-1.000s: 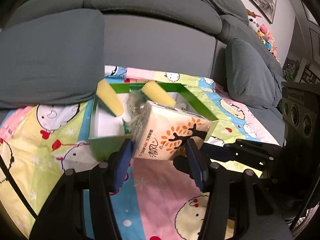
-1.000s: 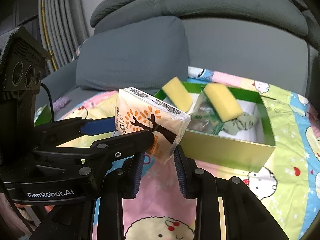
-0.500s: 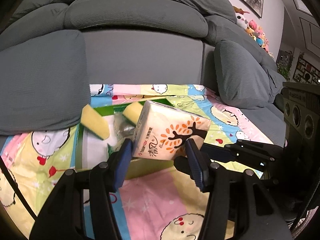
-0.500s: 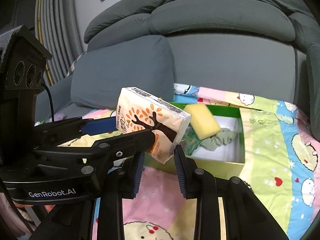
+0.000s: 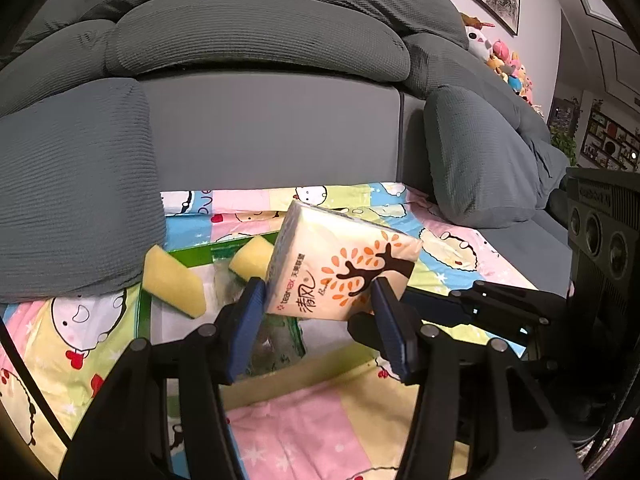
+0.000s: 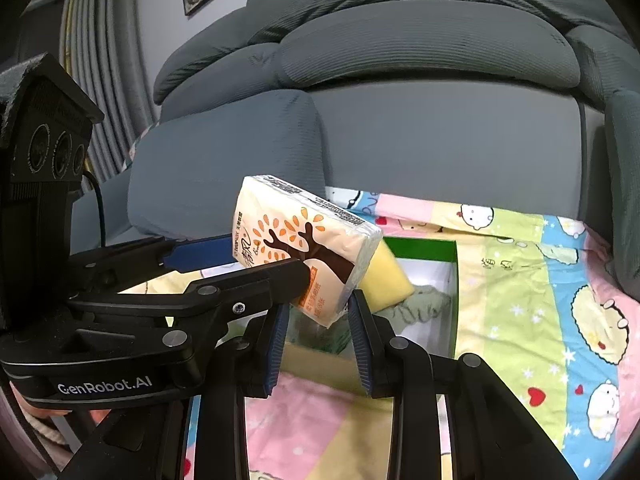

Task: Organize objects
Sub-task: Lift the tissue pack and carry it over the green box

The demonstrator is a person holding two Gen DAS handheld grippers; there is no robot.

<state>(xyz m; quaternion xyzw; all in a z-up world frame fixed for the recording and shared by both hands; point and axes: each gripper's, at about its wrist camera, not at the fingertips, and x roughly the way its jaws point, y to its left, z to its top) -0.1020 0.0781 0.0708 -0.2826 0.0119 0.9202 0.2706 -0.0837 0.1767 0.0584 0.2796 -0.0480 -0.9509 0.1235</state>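
My left gripper (image 5: 318, 304) tilted downward, pads clamped on the tissue pack (image 5: 344, 264) held tilted in the air, my right gripper (image 6: 318, 320) angled down alongside, its pads pinching the pack's lower corner, green box (image 6: 454, 300) with sponges (image 5: 174, 286) beyond and below both jaws.

I have lifted the tissue pack (image 5: 340, 268) up and over the green box (image 6: 454, 280), carried between both claws. In the left view the box (image 5: 192, 258) has dropped lower and slid left, so its near wall is now hidden behind my left claw (image 5: 320, 304). In the right view the pack (image 6: 304, 252) now covers 1 sponge, leaving 1 sponge (image 6: 388, 280) showing beside my right claw (image 6: 316, 320). More of the sofa back fills both views.
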